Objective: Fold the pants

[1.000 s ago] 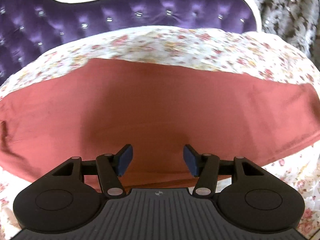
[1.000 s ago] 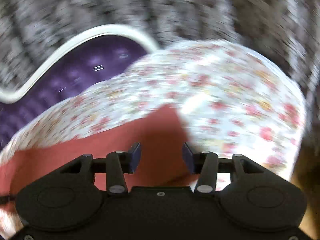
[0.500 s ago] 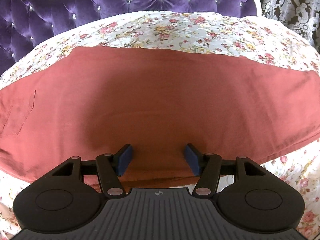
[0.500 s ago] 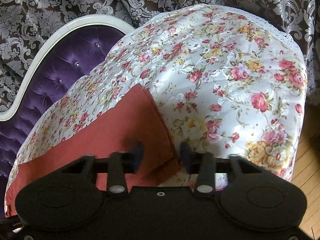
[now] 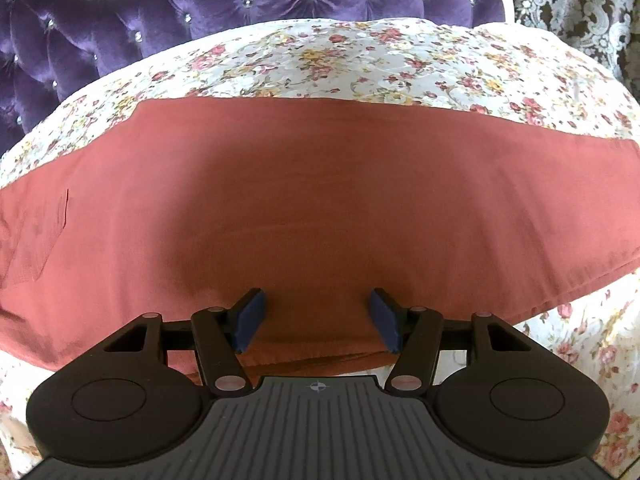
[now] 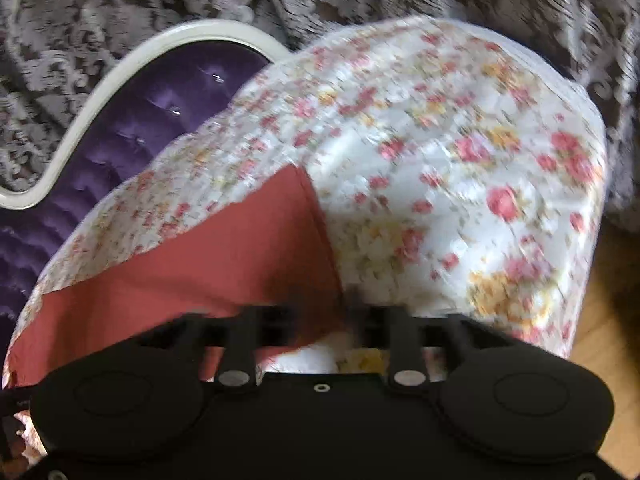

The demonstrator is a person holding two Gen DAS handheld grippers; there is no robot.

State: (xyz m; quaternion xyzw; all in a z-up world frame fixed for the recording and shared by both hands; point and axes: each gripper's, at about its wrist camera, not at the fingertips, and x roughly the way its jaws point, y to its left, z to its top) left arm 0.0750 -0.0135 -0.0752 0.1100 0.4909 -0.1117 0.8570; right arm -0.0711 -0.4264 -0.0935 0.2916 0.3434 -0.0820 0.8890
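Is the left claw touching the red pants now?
Cannot tell. In the left wrist view the left claw stands open over the near edge of the red pants, but contact below its pads is not plainly visible.

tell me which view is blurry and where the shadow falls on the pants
Right wrist view: motion-blurred throughout, floral bedspread and gripper fingers smeared. Left wrist view: sharp, fisheye-curved, with a soft dark shadow across the middle of the pants ahead of the open left gripper.
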